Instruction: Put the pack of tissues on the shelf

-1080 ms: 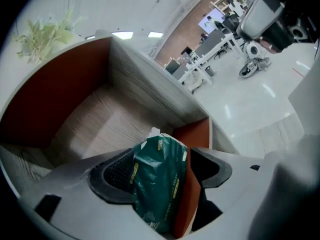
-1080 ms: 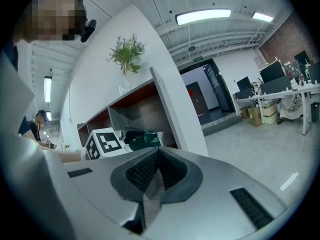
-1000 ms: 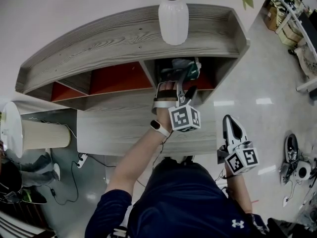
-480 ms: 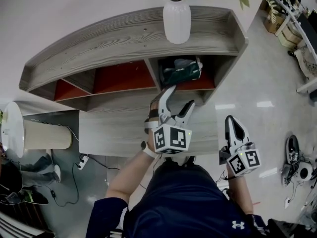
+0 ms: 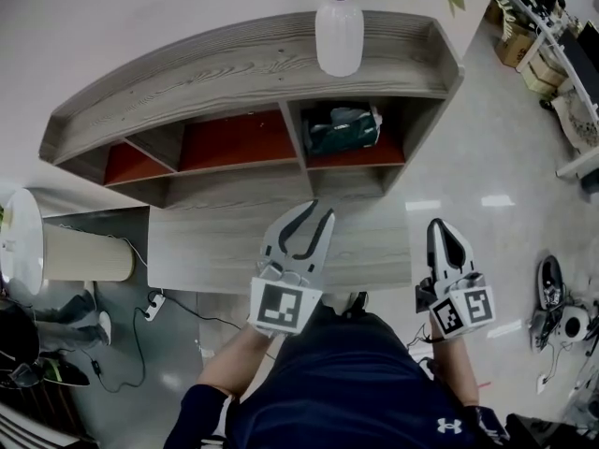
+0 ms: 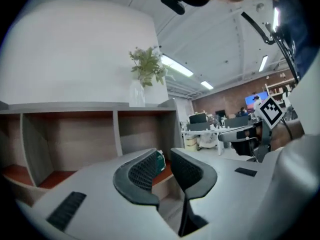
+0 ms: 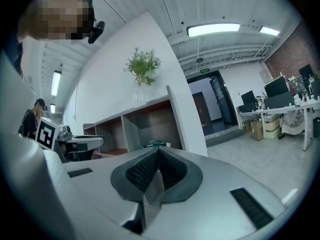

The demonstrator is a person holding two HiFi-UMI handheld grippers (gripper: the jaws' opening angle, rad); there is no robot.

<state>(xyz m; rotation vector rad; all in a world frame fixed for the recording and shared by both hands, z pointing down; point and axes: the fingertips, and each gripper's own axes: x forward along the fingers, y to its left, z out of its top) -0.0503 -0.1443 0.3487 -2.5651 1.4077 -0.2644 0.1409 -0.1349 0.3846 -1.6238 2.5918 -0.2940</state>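
The green pack of tissues (image 5: 343,129) lies in the right-hand compartment of the grey wooden shelf (image 5: 234,73), on its red floor. It also shows just past my jaws in the left gripper view (image 6: 159,160) and in the right gripper view (image 7: 152,144). My left gripper (image 5: 318,210) hangs well back from the shelf, over the lower wooden ledge. Its jaws are closing, a narrow gap still shows between them, and nothing is in it (image 6: 165,153). My right gripper (image 5: 438,224) is held beside my body, shut and empty (image 7: 157,150).
A white vase (image 5: 339,34) with green leaves stands on the shelf's top. The two compartments to the left have red floors. A pale lamp shade (image 5: 89,253) sits at the left, cables trail on the floor below, and shoes (image 5: 552,283) lie at the right.
My left gripper has pulled back out of the right compartment toward my body, leaving the pack of tissues there, and its jaws have narrowed. The right gripper has hardly moved.
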